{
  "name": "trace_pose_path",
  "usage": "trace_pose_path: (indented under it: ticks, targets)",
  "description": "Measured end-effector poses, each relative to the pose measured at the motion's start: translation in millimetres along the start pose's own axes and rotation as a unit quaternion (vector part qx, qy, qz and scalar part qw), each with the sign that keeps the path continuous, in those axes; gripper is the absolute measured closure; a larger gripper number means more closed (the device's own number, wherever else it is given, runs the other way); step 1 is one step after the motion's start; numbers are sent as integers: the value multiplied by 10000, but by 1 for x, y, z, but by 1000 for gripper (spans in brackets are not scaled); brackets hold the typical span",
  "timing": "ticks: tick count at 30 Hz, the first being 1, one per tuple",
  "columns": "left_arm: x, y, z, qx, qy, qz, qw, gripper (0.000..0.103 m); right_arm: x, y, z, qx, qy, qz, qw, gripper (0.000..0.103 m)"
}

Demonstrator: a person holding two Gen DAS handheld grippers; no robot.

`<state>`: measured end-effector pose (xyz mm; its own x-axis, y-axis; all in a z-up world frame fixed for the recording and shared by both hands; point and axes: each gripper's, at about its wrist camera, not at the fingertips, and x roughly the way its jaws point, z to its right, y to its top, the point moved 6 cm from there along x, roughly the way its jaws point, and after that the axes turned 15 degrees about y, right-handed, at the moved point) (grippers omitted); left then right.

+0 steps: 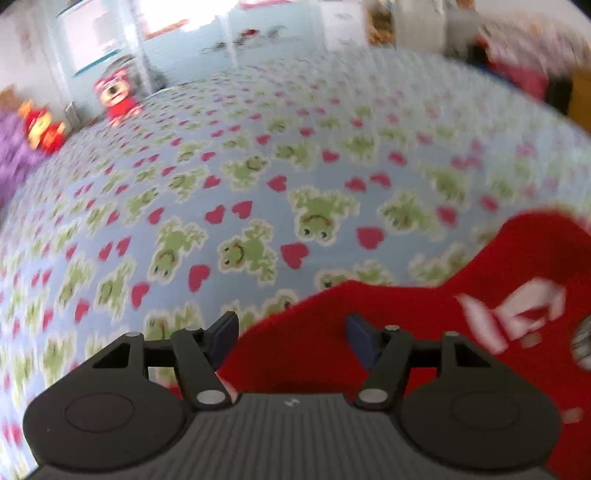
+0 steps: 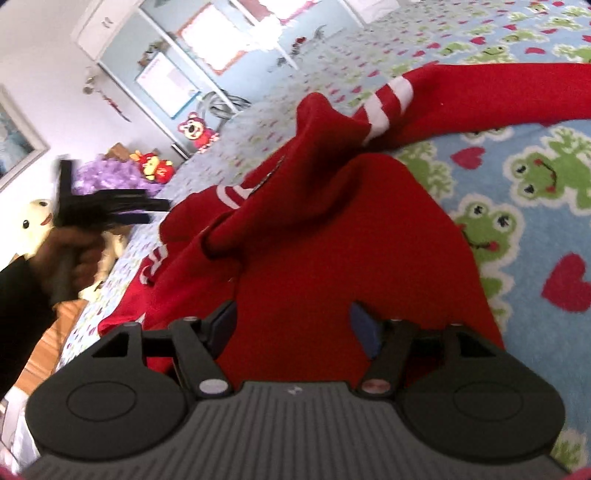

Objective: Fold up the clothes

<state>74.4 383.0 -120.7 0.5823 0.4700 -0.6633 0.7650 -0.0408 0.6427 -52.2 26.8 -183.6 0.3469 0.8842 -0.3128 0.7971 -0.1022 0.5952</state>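
Note:
A red garment [image 2: 325, 236] with white sleeve stripes [image 2: 388, 103] and white lettering [image 1: 513, 310] lies crumpled on a bed sheet [image 1: 258, 192] printed with frogs and hearts. My left gripper [image 1: 291, 332] is open above the garment's edge, nothing between its fingers. My right gripper [image 2: 291, 325] is open over a flat red panel of the garment. In the right wrist view the left gripper [image 2: 110, 210] shows blurred at the far left, held by a hand [image 2: 70, 258], beside the garment's far side.
Plush toys [image 2: 195, 129] and a purple fluffy item [image 2: 107, 177] sit along the bed's far edge, a cream plush [image 2: 37, 218] at the left. Cabinets and a bright window [image 2: 229, 33] stand behind. Wooden floor [image 2: 48, 347] shows beside the bed.

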Motion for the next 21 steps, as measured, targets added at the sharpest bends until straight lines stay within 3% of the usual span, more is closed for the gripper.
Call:
trace_pose_path:
  ticks: [3,4,6,8,9,13,17,19,21]
  targets:
    - [18,-7,19,616,-127,-45,9980,36,-1,1,3,51,154,49,9999,37]
    - [20,-12,25,830,-240,-67,9962,42,-1,1,3,52,183,68,9998,37]
    - [22,-19,31,997,-478,-96,9938,62,0,0,4,28,215,93,9997,37]
    - [20,-21,28,838,-706,-173,9938,93,1,0,3,-27,198,85,9998,37]
    - [18,-22,25,797,-695,-156,9943,99,1,-1,2,-53,190,80,9998,36]
    - [-14,-33,8,641,-762,236,9947,100,2,-2,1,-159,155,59,9997,36]
    - [-77,-56,-35,-390,-1173,735,9896,100,0,9,1,220,79,-16,9997,36]
    - [-101,-85,-42,-732,-1447,789,9836,100,-10,31,-4,205,51,232,9995,36]
    - [-108,-116,-37,-883,-1465,626,9833,100,-21,55,-10,152,25,529,9985,36]
